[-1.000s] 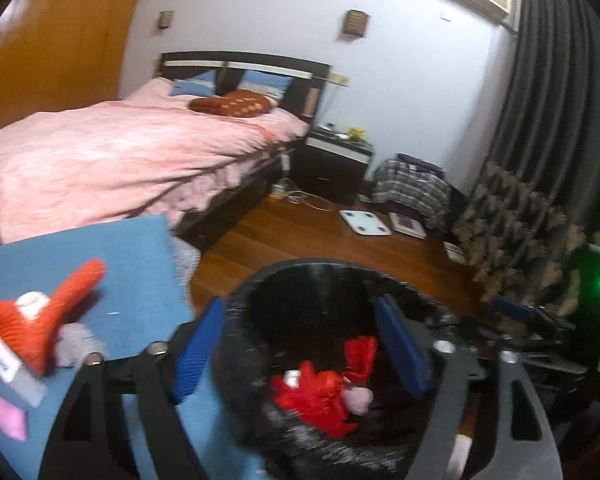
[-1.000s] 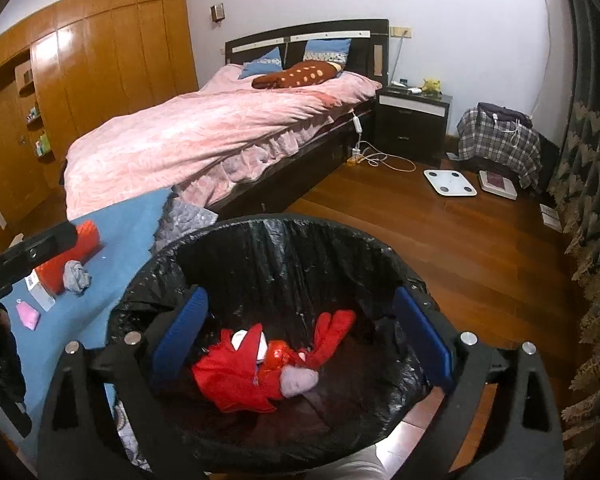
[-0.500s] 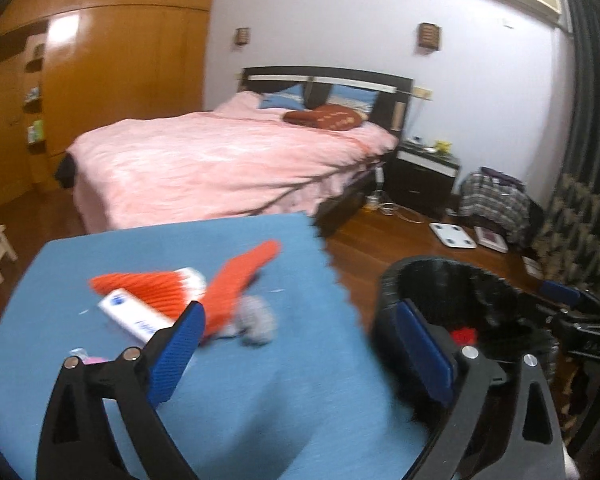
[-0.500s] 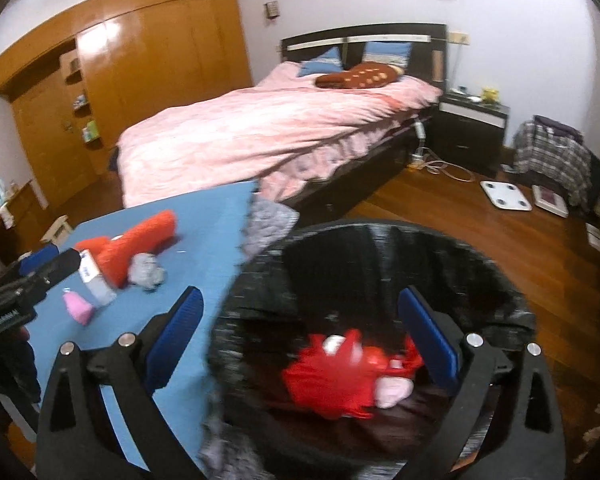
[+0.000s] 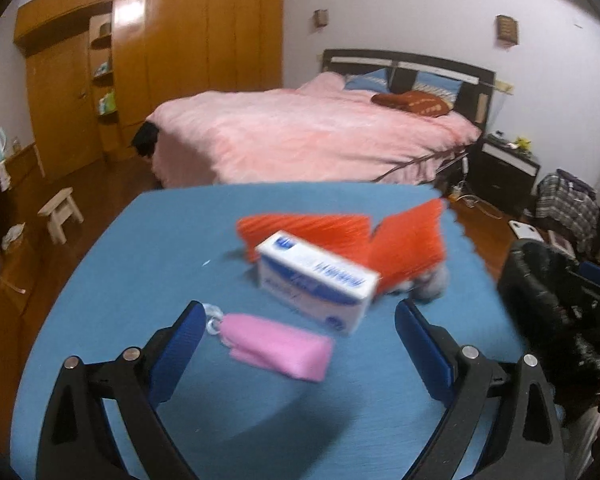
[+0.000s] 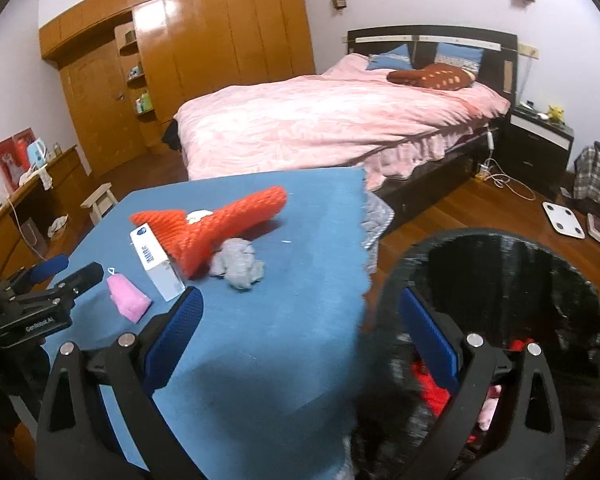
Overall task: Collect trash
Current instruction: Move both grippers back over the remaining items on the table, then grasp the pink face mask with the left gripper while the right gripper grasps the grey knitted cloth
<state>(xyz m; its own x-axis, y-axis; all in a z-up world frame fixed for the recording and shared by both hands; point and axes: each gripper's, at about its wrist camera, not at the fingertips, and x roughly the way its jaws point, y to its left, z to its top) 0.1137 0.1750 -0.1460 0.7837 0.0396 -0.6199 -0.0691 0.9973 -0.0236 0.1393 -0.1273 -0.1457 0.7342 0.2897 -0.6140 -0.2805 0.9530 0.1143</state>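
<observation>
Blue-padded left hand-held gripper wide apart, empty | right hand-held gripper wide apart, empty

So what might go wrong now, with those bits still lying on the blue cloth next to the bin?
The white box leans on the orange knitted piece, so lifting either may drag the other. The crumpled grey wad touches the knit too and could roll off. The black-lined bin stands below the blue cloth's edge, so a drop from the open left hand-held gripper could miss it.
</observation>
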